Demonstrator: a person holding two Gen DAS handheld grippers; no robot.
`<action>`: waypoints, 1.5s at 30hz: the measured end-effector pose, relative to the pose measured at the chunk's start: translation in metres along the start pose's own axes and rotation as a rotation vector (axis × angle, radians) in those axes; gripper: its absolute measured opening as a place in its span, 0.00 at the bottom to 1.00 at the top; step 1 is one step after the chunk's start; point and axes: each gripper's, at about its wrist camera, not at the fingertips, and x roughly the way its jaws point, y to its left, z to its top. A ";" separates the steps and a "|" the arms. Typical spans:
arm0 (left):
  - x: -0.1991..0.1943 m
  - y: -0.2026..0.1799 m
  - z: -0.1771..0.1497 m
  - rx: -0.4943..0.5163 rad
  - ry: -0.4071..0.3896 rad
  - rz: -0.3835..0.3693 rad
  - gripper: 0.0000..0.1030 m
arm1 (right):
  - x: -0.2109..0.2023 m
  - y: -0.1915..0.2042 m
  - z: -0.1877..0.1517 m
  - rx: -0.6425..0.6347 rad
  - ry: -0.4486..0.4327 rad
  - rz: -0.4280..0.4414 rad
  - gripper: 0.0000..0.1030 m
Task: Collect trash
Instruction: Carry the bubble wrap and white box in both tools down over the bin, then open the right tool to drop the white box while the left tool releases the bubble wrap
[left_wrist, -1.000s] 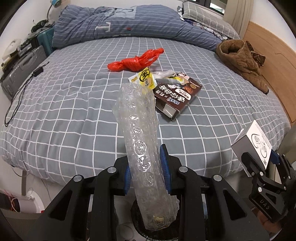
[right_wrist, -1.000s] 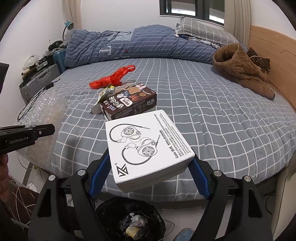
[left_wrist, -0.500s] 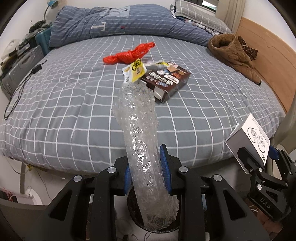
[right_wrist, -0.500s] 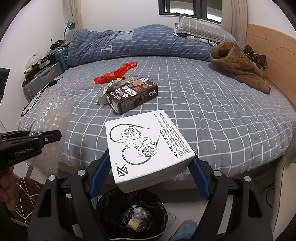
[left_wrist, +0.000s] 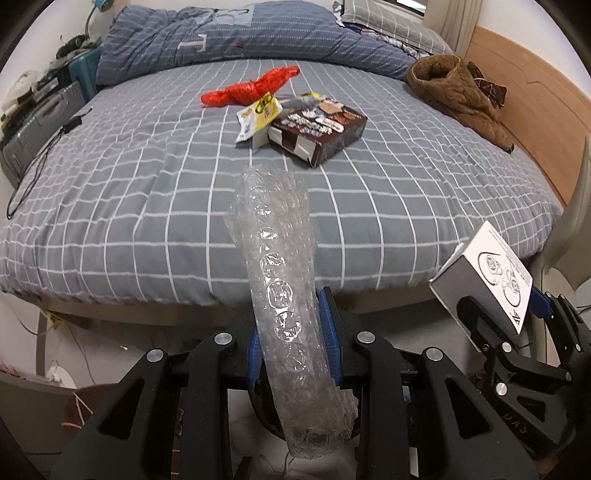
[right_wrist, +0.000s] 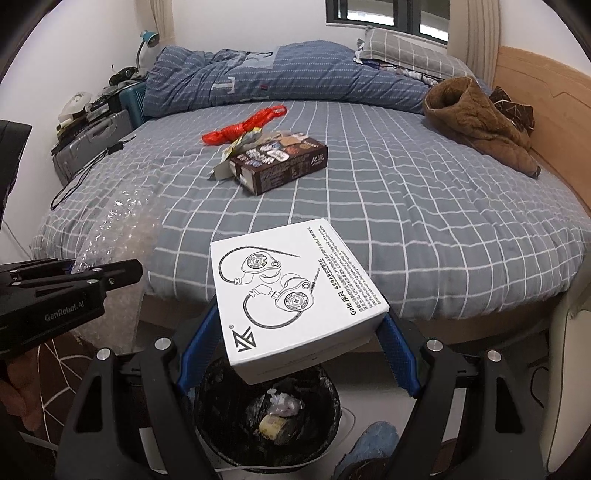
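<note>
- Bubble wrap (left_wrist: 284, 295): light, squashy roll, clamped mid-length in our left gripper (left_wrist: 291, 345); we judge a firm pinch enough.
- White box (right_wrist: 295, 295): stiff, light card, right gripper (right_wrist: 295, 347) grips its sides, above the bin (right_wrist: 266, 413).
- Brown box (left_wrist: 317, 136), red bag (left_wrist: 251, 88) remain on the bed (left_wrist: 110, 206).

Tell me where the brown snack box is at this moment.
In both wrist views the brown snack box lies near the middle of the grey checked bed, just in front of the red plastic bag, with a yellow wrapper at its left.
</note>
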 end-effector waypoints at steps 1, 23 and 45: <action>0.000 0.000 -0.003 0.002 0.001 -0.001 0.26 | 0.000 0.001 -0.002 -0.001 0.003 0.000 0.74; 0.040 -0.001 -0.072 -0.003 0.078 -0.009 0.27 | 0.021 0.016 -0.063 0.013 0.096 0.014 0.74; 0.133 0.024 -0.095 -0.039 0.243 0.010 0.27 | 0.115 0.019 -0.110 0.042 0.342 0.017 0.74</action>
